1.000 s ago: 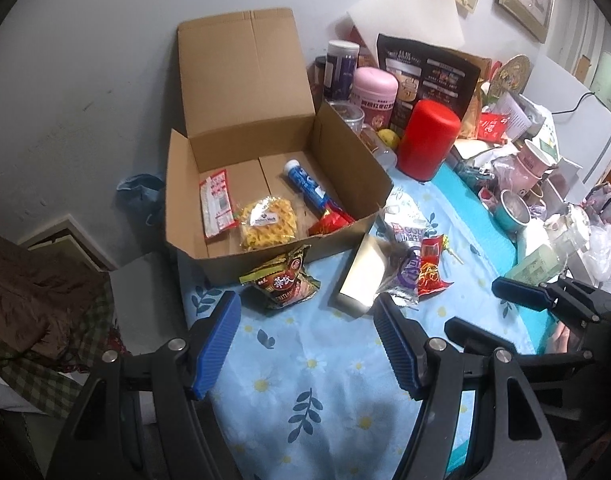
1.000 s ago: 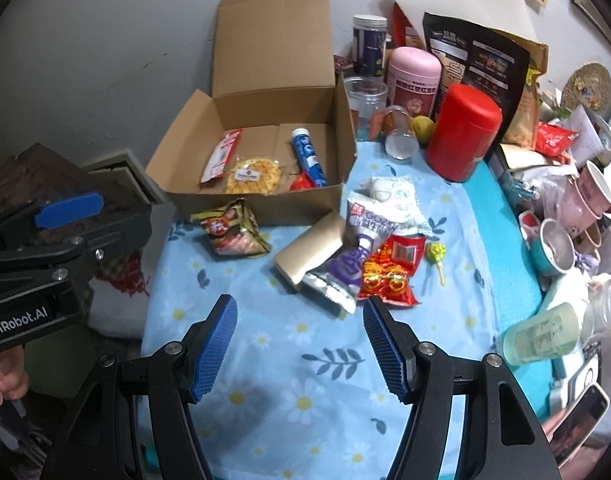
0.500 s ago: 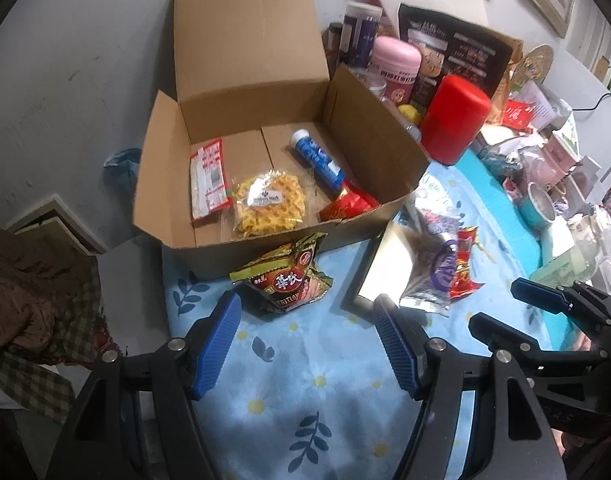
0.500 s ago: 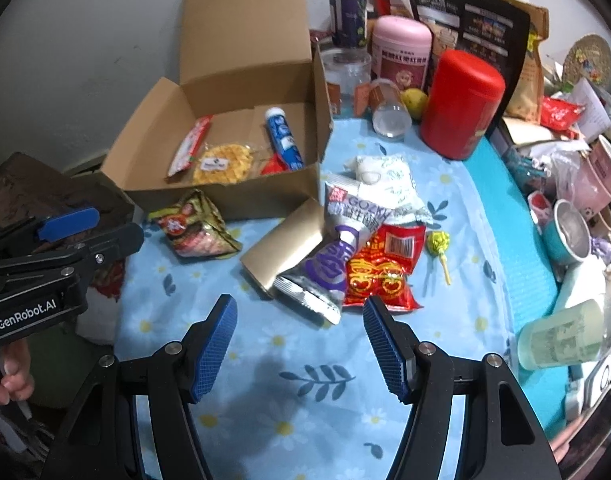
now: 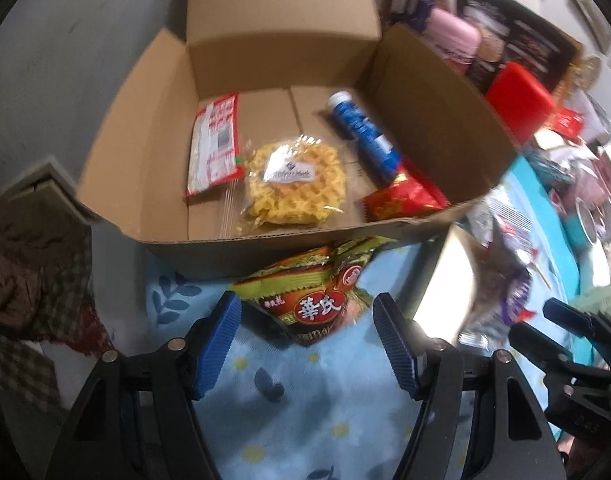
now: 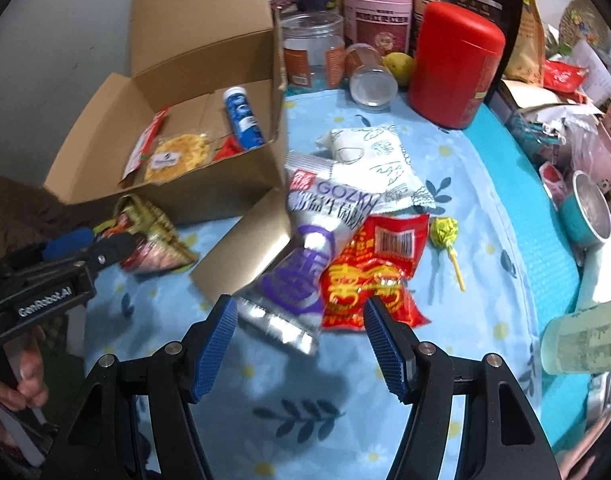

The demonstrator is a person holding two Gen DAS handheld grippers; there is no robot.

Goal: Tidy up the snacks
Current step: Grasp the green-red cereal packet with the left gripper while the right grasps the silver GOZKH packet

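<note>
An open cardboard box (image 5: 437, 128) holds a red-white packet (image 5: 215, 144), a yellow waffle snack (image 5: 293, 184), a blue tube (image 5: 363, 136) and a red pack (image 5: 401, 200). A green-red snack bag (image 5: 317, 296) lies on the cloth before the box, its near end between the fingers of my open left gripper (image 5: 305, 340). My open right gripper (image 6: 299, 344) sits over the near ends of a silver-purple pouch (image 6: 301, 272) and a red-yellow bag (image 6: 369, 268). A white packet (image 6: 373, 164), a lollipop (image 6: 445, 236) and a gold box (image 6: 249, 252) lie nearby.
A red canister (image 6: 453, 60), pink jar (image 6: 377, 4), clear jars (image 6: 313, 48) and dark bags stand behind. Cups and clutter crowd the right edge (image 6: 585, 212). A floral blue cloth (image 6: 305, 420) covers the table. A grey wall is at the left.
Both grippers have moved forward and down towards the snacks. The left one has closed in on the green-red bag, the right one on the pouch and red bag. Both stayed open.
</note>
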